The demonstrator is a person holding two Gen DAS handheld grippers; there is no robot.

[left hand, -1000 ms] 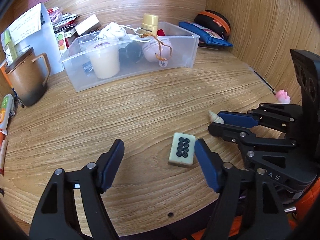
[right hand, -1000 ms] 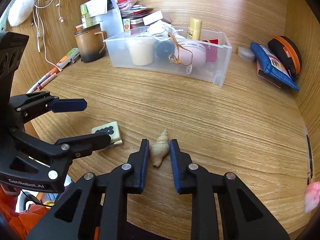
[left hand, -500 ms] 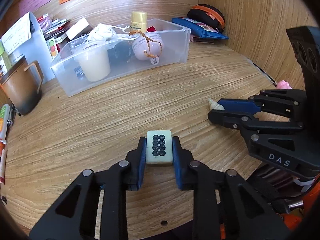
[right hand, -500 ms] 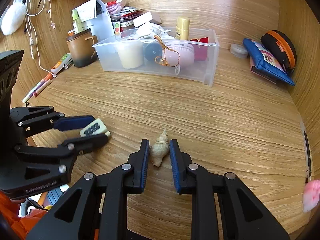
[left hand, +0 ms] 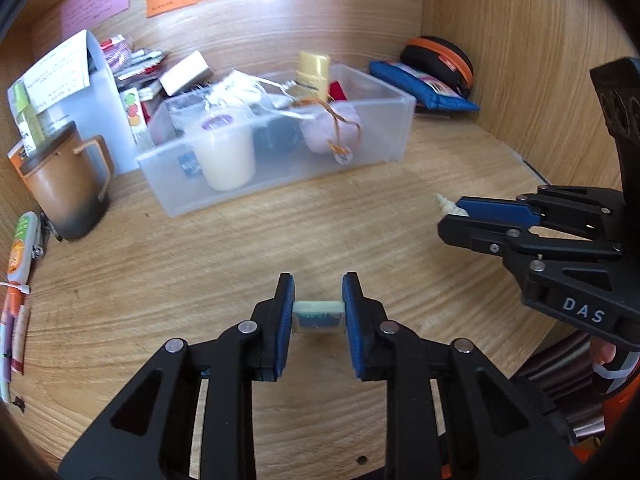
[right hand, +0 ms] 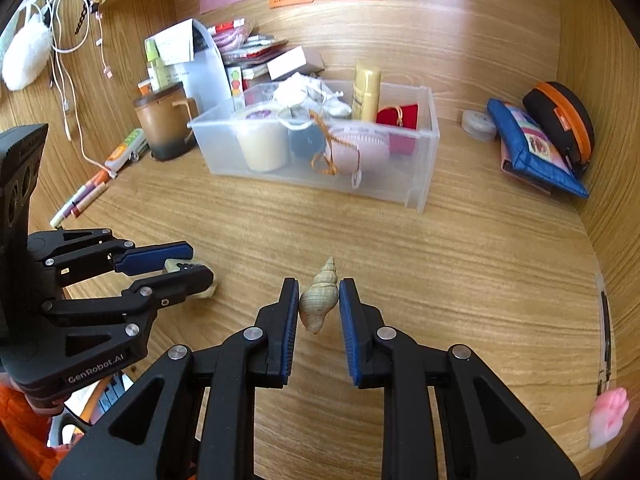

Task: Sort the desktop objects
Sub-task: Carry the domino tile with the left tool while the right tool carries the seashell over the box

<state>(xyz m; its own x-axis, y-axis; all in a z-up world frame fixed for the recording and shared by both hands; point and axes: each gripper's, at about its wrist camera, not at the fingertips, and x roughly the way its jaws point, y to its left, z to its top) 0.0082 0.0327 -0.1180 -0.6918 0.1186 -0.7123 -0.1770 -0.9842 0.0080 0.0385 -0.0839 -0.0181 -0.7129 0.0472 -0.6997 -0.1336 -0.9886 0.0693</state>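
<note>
the left gripper (left hand: 318, 300) is clamping a small cream rectangular mahjong tile (left hand: 318, 306) between its blue pads, jaws drawn in narrow on the tile's two short sides; the tile is showing only its top edge in the left wrist view, its dotted face being turned away from the lens. in the right wrist view the same tile (right hand: 173, 265) is peeking out between the left gripper's fingers, close above the wooden desk top (right hand: 460, 264).

the right gripper (right hand: 319, 300) is holding a beige spiral seashell (right hand: 316, 300), jaws narrow on its wide body, the pointed spire aiming away from the camera toward the back of the desk. in the left wrist view only the shell's tip (left hand: 446, 205) is sticking out past the blue pad.

both grippers are sitting side by side over the front of the desk, well apart from a clear plastic rectangular bin (right hand: 420, 168) standing toward the back wall. the bin is holding a cream-coloured cup (right hand: 264, 144), a pale gold bottle (right hand: 366, 90), a pink round brush (right hand: 358, 146) and other small items. a brown mug (right hand: 162, 124) is standing to the bin's left, and a blue zip pouch (right hand: 532, 148) is lying to its right by the side wall.
</note>
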